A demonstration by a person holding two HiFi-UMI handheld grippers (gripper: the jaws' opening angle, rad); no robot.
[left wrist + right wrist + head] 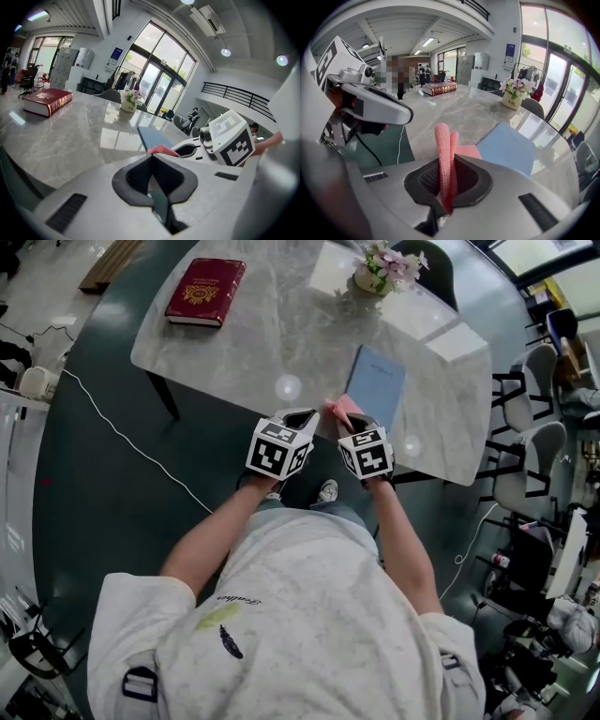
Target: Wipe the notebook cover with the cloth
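Since the marble surface (281,343) carries everything here, start with it: one surface, its near edge just in front of the person. On it lies one blue notebook (376,385), closed and flat on the right side, its cover bare. Well apart, at the far left, lies one red book (205,291), and at the far edge stands one flower pot (370,277). One pink cloth (442,140) stands upright in a fold between the fingers of the right gripper (352,424), which are clenched on it. Its free part rests just beside the notebook's near left corner; whether it touches the cover I cannot tell. The left gripper (151,159), second of the two, hovers alongside with its fingers pressed together on nothing.

By my reading the cloth is secured and wiping has not yet begun. The next move calls for carrying the cloth forward and right onto the cover, lowering it into flat contact, then sweeping across; the idle left gripper could steady the notebook.
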